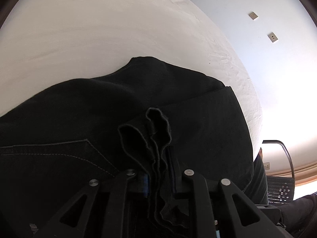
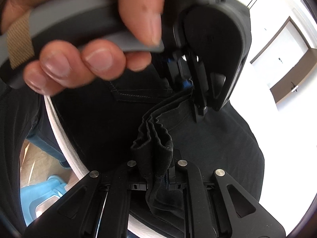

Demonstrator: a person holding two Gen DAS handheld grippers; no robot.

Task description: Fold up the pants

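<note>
The black pants (image 1: 178, 103) lie on a white bed (image 1: 89, 29), with a stitched back pocket (image 1: 59, 152) at the left. My left gripper (image 1: 158, 178) is shut on a bunched edge of the pants (image 1: 156, 134). In the right wrist view my right gripper (image 2: 158, 176) is shut on another bunch of the same edge of the pants (image 2: 154, 144). The left gripper (image 2: 190, 91) shows there too, just above, with the cloth stretched between the two. A hand (image 2: 89, 39) holds the left gripper's grey handle.
A white wall with two switch plates (image 1: 272, 36) is at the right. A chair frame (image 1: 285, 158) stands beyond the bed's edge. A blue stool (image 2: 41, 194) and a wooden floor show at the lower left. A door (image 2: 287, 59) is at the right.
</note>
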